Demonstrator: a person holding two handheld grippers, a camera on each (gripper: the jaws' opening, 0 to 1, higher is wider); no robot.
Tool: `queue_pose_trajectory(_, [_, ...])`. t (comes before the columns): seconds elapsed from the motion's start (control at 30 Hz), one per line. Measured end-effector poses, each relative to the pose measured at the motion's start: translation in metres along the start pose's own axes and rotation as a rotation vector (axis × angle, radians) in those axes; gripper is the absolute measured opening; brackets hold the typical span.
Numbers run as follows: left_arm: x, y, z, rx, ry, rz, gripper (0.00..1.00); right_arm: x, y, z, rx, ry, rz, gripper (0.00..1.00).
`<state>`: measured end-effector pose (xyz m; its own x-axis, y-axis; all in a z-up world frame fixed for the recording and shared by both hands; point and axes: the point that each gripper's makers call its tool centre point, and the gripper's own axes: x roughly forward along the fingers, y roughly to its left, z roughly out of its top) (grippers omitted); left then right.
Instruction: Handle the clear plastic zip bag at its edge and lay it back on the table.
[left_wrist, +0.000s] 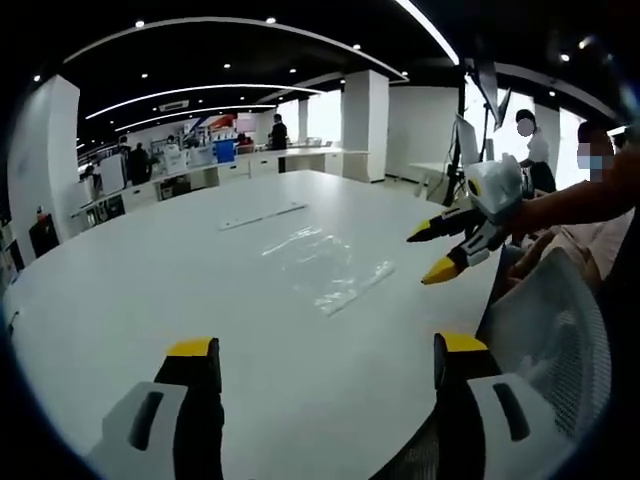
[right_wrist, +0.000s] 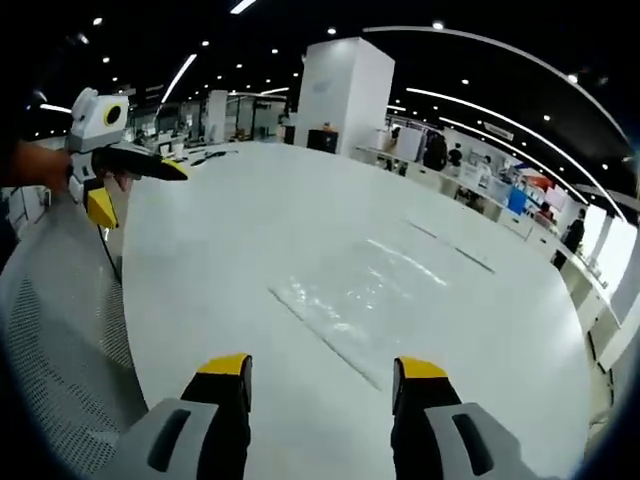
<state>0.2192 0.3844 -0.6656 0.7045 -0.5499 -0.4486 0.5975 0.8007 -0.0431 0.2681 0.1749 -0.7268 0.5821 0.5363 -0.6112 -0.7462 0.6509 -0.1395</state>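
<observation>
A broad white surface (left_wrist: 200, 290) spreads through an open-plan office. Beyond its far edge stands a thick white square pillar (right_wrist: 345, 95); beside the pillar, long white counters (left_wrist: 250, 162) carry monitors and boxes. Overhead, the dark ceiling (left_wrist: 230, 50) holds small round spotlights and curved light strips (left_wrist: 190, 92). Bright windows (left_wrist: 322, 115) glow behind the pillar. A grey mesh chair back (right_wrist: 60, 330) sits at the surface's near edge.

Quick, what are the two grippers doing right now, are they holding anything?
Left gripper: open, fingers apart, holding nothing.
Right gripper: open, holding nothing; the zip bag lies flat on the table ahead of it.
</observation>
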Motion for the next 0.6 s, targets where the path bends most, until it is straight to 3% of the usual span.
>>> queue_pose_trajectory(0.33, [-0.002, 0.001, -0.006, -0.009, 0.016, -0.009, 0.83, 0.025, -0.005, -0.002, -0.040, 0.036, 0.033, 0.48])
queue_pose_trajectory(0.43, [-0.001, -0.001, -0.007, -0.011, 0.021, -0.014, 0.82, 0.035, -0.006, 0.003, 0.020, 0.036, 0.050, 0.42])
queue_pose_trajectory(0.6, [-0.002, -0.003, -0.008, -0.010, 0.025, -0.026, 0.80, 0.047, -0.005, 0.006, 0.010, 0.051, 0.061, 0.40])
